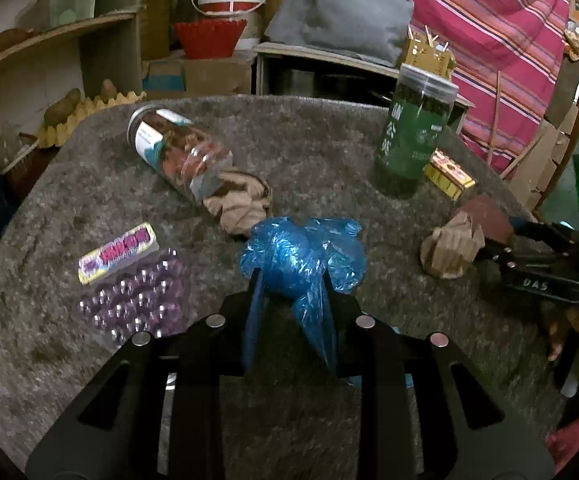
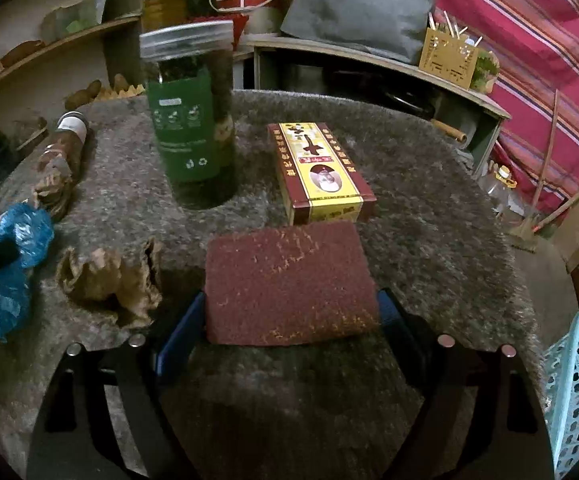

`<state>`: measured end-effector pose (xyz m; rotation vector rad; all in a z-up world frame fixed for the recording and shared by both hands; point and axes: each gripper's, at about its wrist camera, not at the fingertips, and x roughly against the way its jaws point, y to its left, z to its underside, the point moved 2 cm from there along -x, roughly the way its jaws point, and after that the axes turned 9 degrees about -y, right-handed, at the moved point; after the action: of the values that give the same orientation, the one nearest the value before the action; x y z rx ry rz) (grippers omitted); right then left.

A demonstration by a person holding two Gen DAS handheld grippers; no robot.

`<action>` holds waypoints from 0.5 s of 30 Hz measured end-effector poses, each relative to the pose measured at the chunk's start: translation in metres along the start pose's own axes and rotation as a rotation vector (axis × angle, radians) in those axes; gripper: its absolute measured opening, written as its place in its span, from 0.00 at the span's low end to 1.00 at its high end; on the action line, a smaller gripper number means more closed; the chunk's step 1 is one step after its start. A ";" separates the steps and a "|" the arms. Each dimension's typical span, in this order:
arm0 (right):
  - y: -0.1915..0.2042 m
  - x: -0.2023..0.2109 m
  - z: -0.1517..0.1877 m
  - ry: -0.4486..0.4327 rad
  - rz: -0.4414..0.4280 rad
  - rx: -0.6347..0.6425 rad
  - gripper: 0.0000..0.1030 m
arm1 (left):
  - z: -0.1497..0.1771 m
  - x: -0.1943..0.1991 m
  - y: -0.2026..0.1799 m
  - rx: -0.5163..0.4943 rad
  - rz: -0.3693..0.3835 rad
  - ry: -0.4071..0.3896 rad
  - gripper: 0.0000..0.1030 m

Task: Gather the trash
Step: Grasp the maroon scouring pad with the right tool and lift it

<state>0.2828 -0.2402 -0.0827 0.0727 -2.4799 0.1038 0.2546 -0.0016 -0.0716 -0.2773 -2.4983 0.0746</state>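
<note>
Blue basket (image 2: 577,380) cut off by frame edge; jar label (image 1: 405,136) blurred.

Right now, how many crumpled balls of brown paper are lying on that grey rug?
2. One crumpled brown paper ball lies at the mouth of the tipped clear plastic jar; the other sits beside the dark red scouring pad. More may be hidden.

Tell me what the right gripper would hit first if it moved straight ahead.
Likely the yellow and red box, lying just beyond the dark red pad that the right gripper already holds between its fingers. Depth is hard to judge.
</note>
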 end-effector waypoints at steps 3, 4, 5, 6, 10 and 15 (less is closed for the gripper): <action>-0.002 0.010 0.004 -0.020 0.005 0.001 0.82 | 0.008 0.003 0.002 -0.008 0.005 0.012 0.25; -0.003 0.015 0.005 -0.028 0.005 0.001 0.82 | 0.012 0.004 0.003 -0.014 0.007 0.018 0.25; -0.004 0.018 0.006 -0.034 0.006 -0.001 0.82 | 0.014 0.005 0.003 -0.015 0.009 0.021 0.25; -0.005 0.020 0.008 -0.039 0.006 -0.002 0.82 | 0.017 0.006 0.005 -0.012 0.012 0.027 0.25; -0.012 0.030 0.010 -0.052 0.008 -0.004 0.82 | 0.022 0.013 0.009 -0.001 0.020 0.015 0.24; -0.019 0.042 0.011 -0.074 0.000 -0.024 0.82 | 0.012 0.022 0.008 0.010 0.014 -0.044 0.23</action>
<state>0.2446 -0.2609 -0.0643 0.0679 -2.5547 0.0720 0.2311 0.0110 -0.0698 -0.2919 -2.5395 0.1002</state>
